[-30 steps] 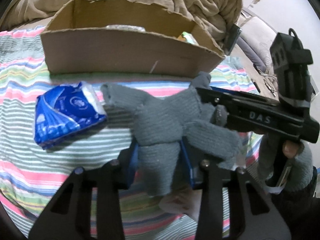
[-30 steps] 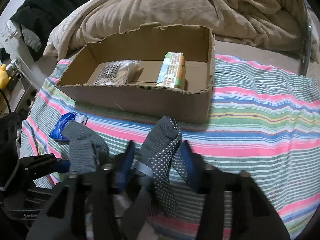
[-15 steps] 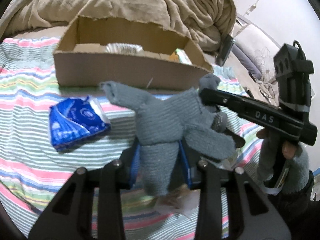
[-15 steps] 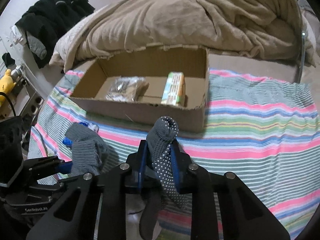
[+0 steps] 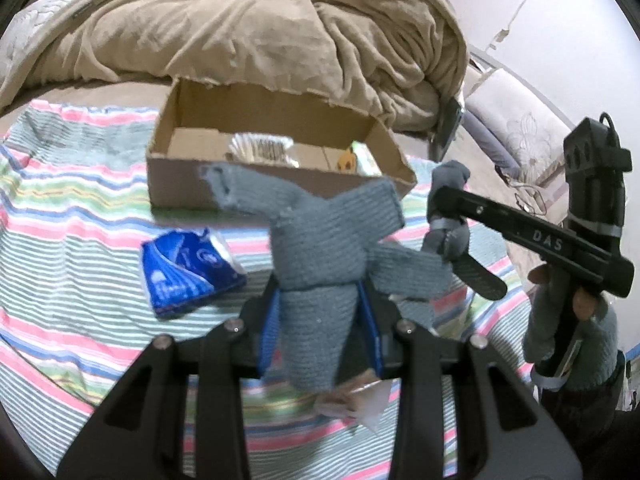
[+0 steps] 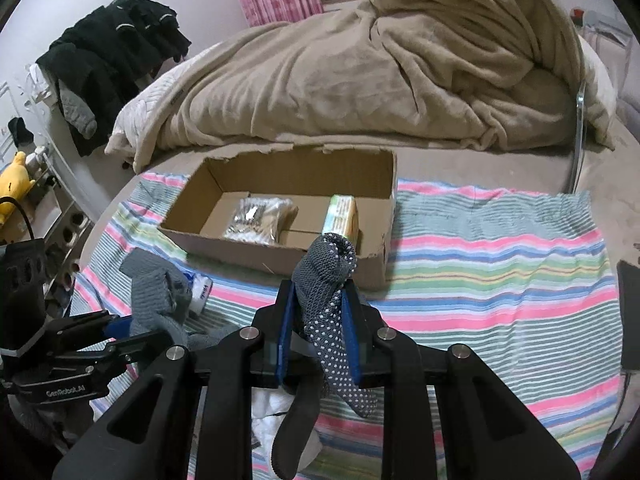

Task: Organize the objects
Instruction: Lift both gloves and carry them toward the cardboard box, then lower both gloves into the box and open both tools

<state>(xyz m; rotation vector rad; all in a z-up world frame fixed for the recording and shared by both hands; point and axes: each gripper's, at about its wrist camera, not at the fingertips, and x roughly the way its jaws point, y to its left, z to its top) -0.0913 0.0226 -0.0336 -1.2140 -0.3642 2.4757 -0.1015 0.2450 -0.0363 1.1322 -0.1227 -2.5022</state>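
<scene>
My left gripper is shut on a grey knitted glove and holds it up above the striped cloth. My right gripper is shut on a dark grey dotted glove, also lifted; it also shows in the left wrist view, right of the knitted glove. An open cardboard box stands ahead, holding a clear packet and a green carton. A blue packet lies on the cloth left of the left gripper.
A beige blanket is heaped behind the box. Dark clothes hang at the far left, with a yellow toy below them. White crumpled material lies under the right gripper. The striped cloth stretches to the right.
Both grippers have risen and drawn back from the box with their gloves. The right gripper's jaws have closed tighter on the dotted glove. More of the box's inside shows.
</scene>
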